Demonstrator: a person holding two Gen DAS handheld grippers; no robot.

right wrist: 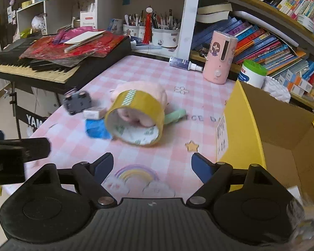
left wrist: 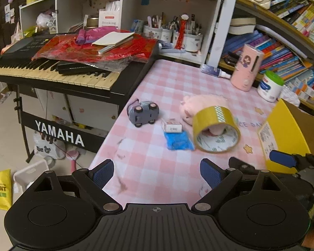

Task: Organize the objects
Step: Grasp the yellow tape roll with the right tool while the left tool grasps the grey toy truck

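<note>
A roll of yellow tape (left wrist: 216,130) (right wrist: 136,118) lies tilted against a pink plush toy (left wrist: 201,104) (right wrist: 144,87) on the pink checked table. A grey toy car (left wrist: 143,113) (right wrist: 77,102), a small white box (left wrist: 172,126) (right wrist: 93,113) and a blue packet (left wrist: 179,141) (right wrist: 97,128) lie left of the roll. A green object (right wrist: 175,116) pokes out right of it. An open yellow cardboard box (left wrist: 288,129) (right wrist: 240,121) stands at the right. My left gripper (left wrist: 157,173) and right gripper (right wrist: 151,166) are both open and empty, hovering in front of these things.
A Yamaha keyboard (left wrist: 52,71) piled with red bags borders the table's left. A pink cylinder (left wrist: 246,67) (right wrist: 219,56), a white tub with green lid (left wrist: 270,85) (right wrist: 252,73) and a glue bottle (right wrist: 185,63) stand at the back. Bookshelves fill the right.
</note>
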